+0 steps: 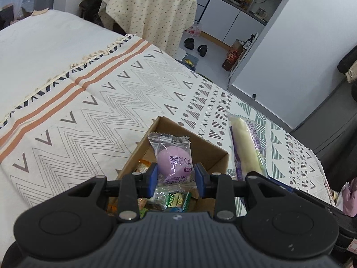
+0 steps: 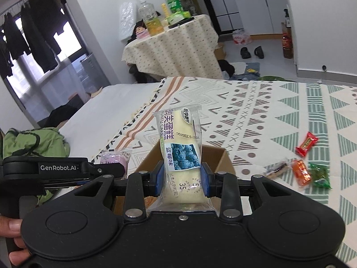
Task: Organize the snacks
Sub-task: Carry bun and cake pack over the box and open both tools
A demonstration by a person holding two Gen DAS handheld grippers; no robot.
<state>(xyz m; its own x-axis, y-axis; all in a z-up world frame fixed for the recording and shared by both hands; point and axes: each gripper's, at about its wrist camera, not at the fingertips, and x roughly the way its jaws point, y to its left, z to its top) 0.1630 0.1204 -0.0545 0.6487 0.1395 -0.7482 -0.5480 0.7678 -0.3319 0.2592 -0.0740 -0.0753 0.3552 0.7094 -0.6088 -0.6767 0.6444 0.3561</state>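
Observation:
My left gripper (image 1: 176, 176) is shut on a clear packet holding a round purple snack (image 1: 173, 162), held just above an open cardboard box (image 1: 214, 150) with several wrapped snacks inside. My right gripper (image 2: 181, 178) is shut on a long blueberry cake packet (image 2: 180, 147), upright over the same cardboard box (image 2: 219, 159). In the left wrist view the cake packet (image 1: 245, 149) shows to the right of the box. In the right wrist view the purple snack (image 2: 115, 157) and the left gripper's body appear at the left.
The box sits on a patterned cloth (image 1: 93, 120) over a bed. Loose snacks lie on the cloth at the right: a red one (image 2: 306, 144), an orange one (image 2: 301, 172), a green one (image 2: 320, 175) and a dark one (image 2: 276, 168). A cloth-covered table (image 2: 178, 42) with bottles stands beyond.

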